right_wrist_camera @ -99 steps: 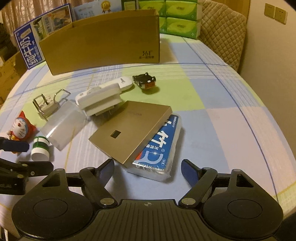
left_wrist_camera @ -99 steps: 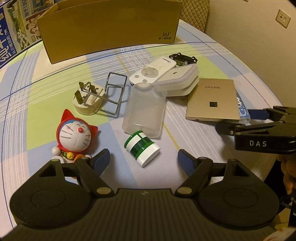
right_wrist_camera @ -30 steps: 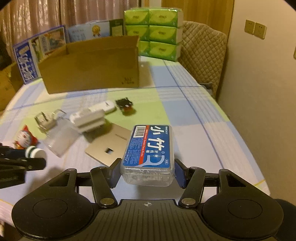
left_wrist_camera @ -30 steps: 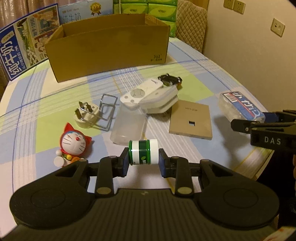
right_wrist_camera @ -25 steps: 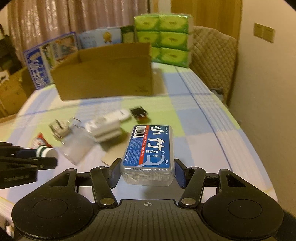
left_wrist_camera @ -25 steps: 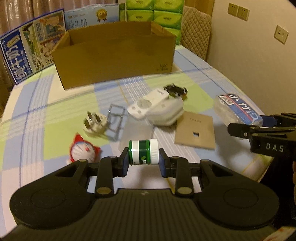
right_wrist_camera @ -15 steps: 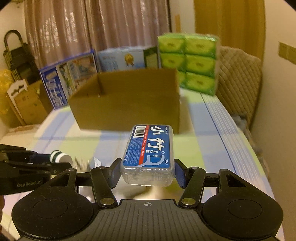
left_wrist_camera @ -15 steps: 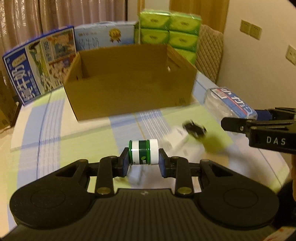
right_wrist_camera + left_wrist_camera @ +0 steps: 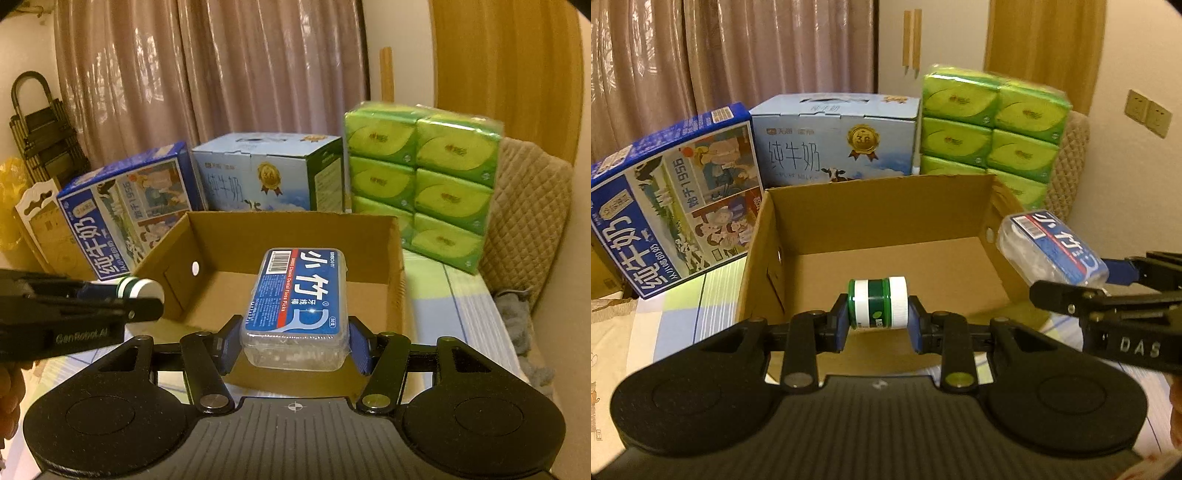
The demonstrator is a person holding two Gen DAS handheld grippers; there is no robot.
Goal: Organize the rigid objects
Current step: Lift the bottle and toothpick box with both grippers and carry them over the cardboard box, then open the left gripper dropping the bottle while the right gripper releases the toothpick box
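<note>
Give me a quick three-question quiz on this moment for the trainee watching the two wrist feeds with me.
1. True or false: the cardboard box already holds an item.
2. Multiple choice: what does the right gripper hold? A) a toy car B) a clear floss pick box with a blue label C) a remote control
3. Fill in: the left gripper is shut on a green and white ______.

Key: 1 false, the visible box floor is bare; 2 B; 3 jar, clamped sideways between the pads in front of the box opening.
</note>
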